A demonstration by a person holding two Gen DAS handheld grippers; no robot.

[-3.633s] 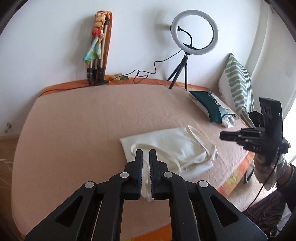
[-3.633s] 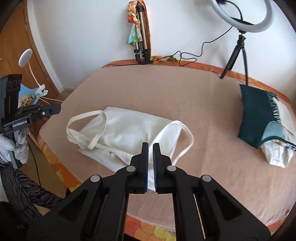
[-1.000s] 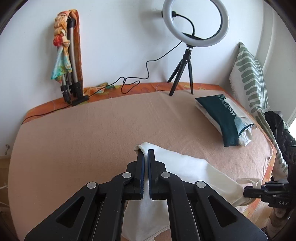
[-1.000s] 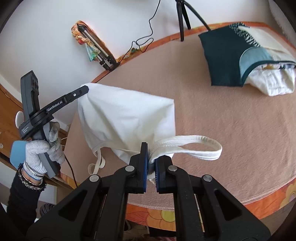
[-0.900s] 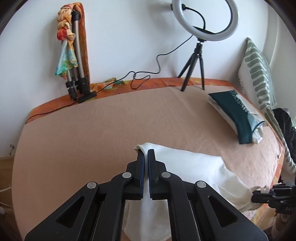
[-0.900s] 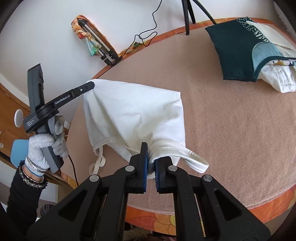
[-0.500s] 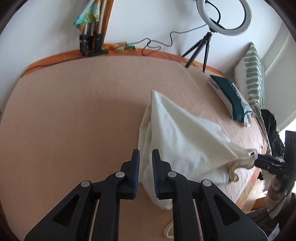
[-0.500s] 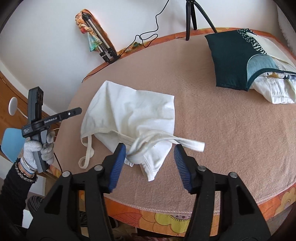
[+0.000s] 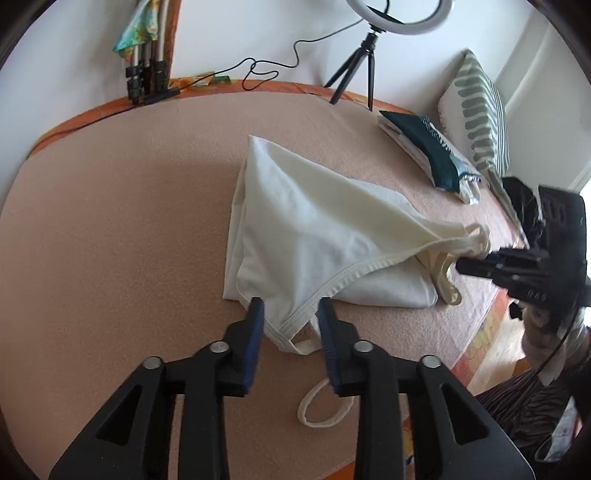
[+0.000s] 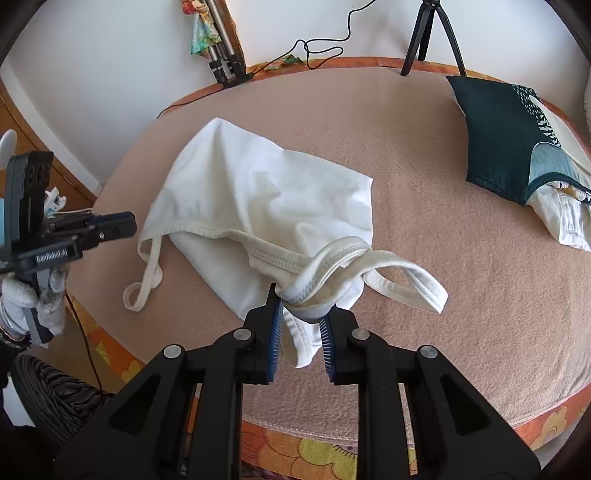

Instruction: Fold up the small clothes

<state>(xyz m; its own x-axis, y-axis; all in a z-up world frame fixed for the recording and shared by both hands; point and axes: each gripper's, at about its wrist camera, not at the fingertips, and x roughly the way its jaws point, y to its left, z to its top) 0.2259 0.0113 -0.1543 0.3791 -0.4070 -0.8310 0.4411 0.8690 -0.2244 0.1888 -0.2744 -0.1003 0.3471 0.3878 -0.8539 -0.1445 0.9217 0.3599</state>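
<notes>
Pale pink blanket (image 9: 122, 206) covers the bed we are working over, with an orange patterned sheet (image 10: 310, 448) showing along its near edge and a white wall behind. On the blanket lies the white tank top (image 9: 303, 225), crumpled rather than flat, its body bunched into a rough wedge and one shoulder strap (image 9: 325, 404) trailing in a loop toward the near edge.

Our left gripper (image 9: 290, 321) hangs over the near hem of the top with its jaws parted; they have just been opening. The stitched hem corner sits between the blue pads, but neither pad presses on it, so the cloth lies released.

Our right gripper (image 10: 301, 314) has its jaws part-way apart, having just been closing. A knot of twisted straps and hem is gathered between the tips. Whether the pads actually pinch that bundle we cannot tell, since the fabric hides the contact. One strap (image 10: 410, 282) loops out to the right of it across the blanket.

At the far right of the bed sits a stack of folded clothes (image 10: 513, 144), dark green on top, well apart from the tank top. A striped pillow (image 9: 476, 122) stands beyond it. By the wall we see a ring light (image 9: 402, 18) on a small tripod, its cable (image 9: 266, 70) snaking along the bed edge, and a bundle of folded tripod legs (image 9: 147, 55) wrapped in a colourful scarf.

Nothing lies between the grippers and the top; only its own tangled straps crowd the right jaws.
</notes>
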